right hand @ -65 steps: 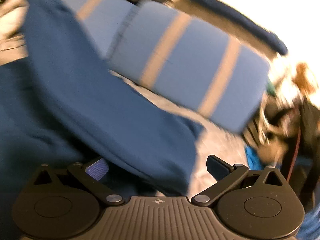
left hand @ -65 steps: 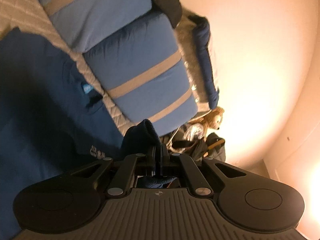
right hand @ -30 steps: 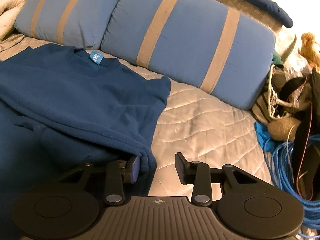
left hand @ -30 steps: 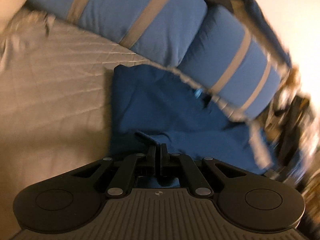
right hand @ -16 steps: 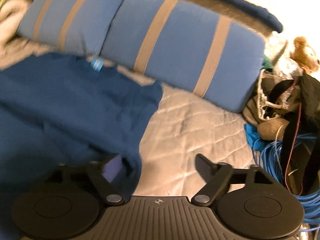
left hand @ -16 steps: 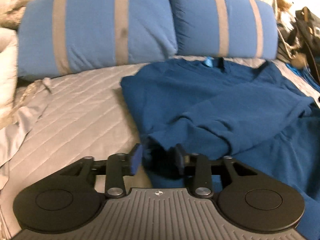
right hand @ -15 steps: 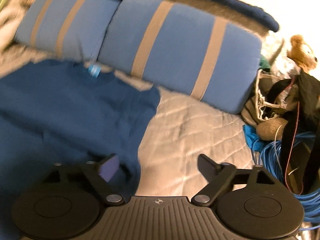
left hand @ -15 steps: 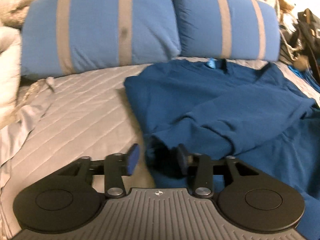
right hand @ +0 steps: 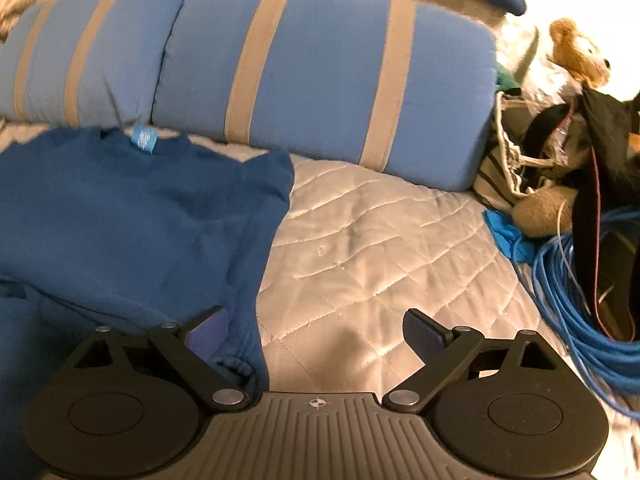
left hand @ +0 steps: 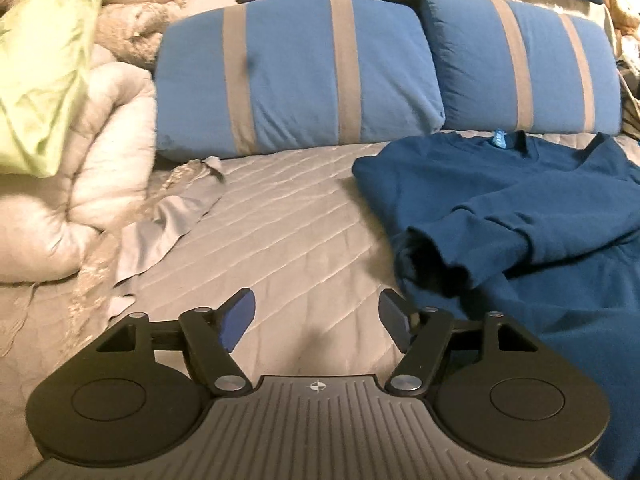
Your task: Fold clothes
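**A:** Sweatshirt (left hand: 520,184) first — where did it lie?

**B:** The dark blue sweatshirt lay on the quilted grey bedspread (left hand: 300,220), filling the right half of the left wrist frame. Its neck, with a small light-blue label (left hand: 499,138), pointed toward the pillows, and one sleeve (left hand: 480,248) was folded across the body, its cuff at centre right. In the right wrist frame it covered the left half.

**A:** What was bigger than that?

**B:** Only the bedspread itself. Next came two blue pillows with grey stripes (left hand: 296,76), standing side by side along the top of both frames, just beyond the collar. A pale rumpled duvet (left hand: 80,184) was bunched at the left edge, with a light green cloth (left hand: 44,60) in the upper left corner.

**A:** And the clutter on the other side?

**B:** At the right edge of the right wrist frame sat a coil of blue cable (right hand: 580,300), and above it a tan teddy bear (right hand: 576,52) among bags.

**A:** The tongs?

**B:** The left gripper (left hand: 316,316) was spread wide over bare bedspread, gripping nothing, just left of the sleeve cuff. The right gripper (right hand: 316,332) was equally wide apart; its left finger lay against the sweatshirt's edge, its right finger over bare quilt.
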The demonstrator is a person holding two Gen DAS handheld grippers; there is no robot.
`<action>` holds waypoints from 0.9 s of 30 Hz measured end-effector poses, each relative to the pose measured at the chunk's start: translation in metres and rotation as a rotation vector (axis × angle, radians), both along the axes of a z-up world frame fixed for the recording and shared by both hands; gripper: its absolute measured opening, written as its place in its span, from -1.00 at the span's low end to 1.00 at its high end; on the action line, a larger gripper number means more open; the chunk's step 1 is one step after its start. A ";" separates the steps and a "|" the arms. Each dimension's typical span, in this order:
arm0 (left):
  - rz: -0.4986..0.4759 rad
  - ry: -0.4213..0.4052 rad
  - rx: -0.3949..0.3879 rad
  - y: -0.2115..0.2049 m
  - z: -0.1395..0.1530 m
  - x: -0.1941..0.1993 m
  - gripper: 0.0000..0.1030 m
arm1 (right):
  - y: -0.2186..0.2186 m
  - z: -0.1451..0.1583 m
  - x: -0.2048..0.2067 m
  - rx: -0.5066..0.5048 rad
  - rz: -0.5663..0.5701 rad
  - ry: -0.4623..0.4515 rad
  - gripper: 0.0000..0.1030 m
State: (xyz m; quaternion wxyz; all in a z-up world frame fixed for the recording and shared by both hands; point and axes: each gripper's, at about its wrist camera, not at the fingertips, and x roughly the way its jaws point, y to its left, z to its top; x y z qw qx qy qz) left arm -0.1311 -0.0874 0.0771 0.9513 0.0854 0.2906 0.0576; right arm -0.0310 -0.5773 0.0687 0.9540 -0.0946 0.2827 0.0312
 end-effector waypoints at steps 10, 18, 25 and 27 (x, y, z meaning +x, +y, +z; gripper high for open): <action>-0.068 -0.087 -0.044 -0.006 0.029 -0.039 0.40 | -0.032 0.064 -0.066 0.044 0.033 -0.081 0.99; -0.151 -0.101 -0.113 -0.003 0.051 -0.082 0.40 | -0.062 0.105 -0.145 0.040 0.088 -0.081 1.00; -0.255 -0.042 -0.227 0.018 0.062 -0.118 0.40 | -0.073 0.115 -0.194 0.052 0.114 -0.050 1.00; -0.257 -0.029 -0.265 0.024 0.060 -0.122 0.40 | -0.075 0.117 -0.202 0.071 0.120 -0.046 1.00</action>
